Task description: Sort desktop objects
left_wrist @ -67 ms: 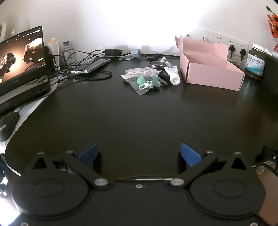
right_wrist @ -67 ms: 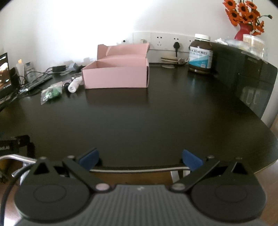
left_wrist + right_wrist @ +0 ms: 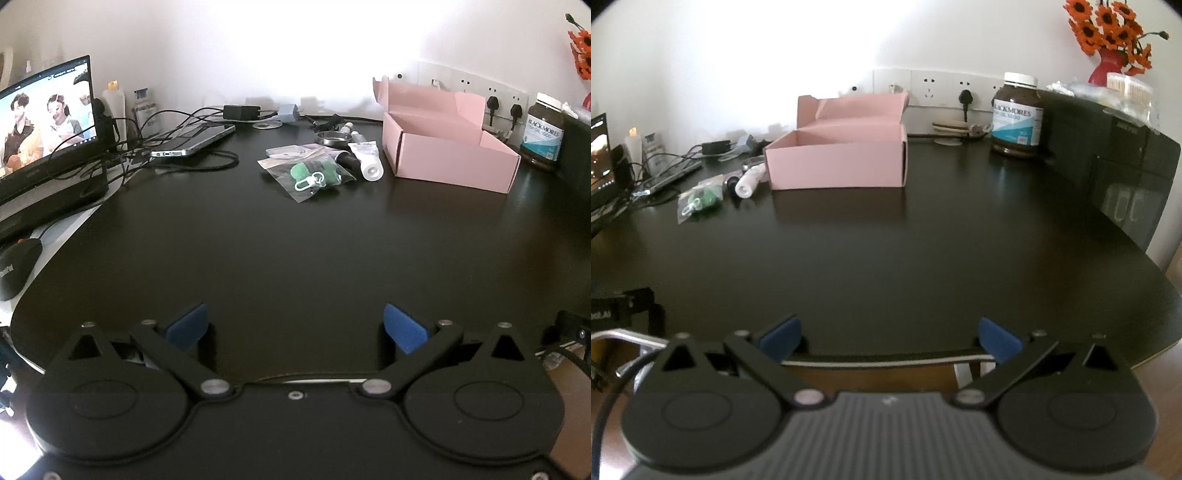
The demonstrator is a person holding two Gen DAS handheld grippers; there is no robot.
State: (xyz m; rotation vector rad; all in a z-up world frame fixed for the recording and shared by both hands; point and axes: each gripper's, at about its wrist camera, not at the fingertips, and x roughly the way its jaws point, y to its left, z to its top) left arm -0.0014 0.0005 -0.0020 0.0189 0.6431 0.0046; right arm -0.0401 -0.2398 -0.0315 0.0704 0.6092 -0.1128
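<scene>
The dark glossy table (image 3: 295, 240) lies bare across the centre and lower part of both views; at upper right of the left view the open pink cardboard box (image 3: 448, 157) blocks; just left of it small clear plastic bags (image 3: 308, 171); tangled black cables (image 3: 155, 151) crowd the upper left.

Glossy dark desk (image 3: 295, 240), matt pink cardboard box (image 3: 454, 162) (paper-like)
</scene>
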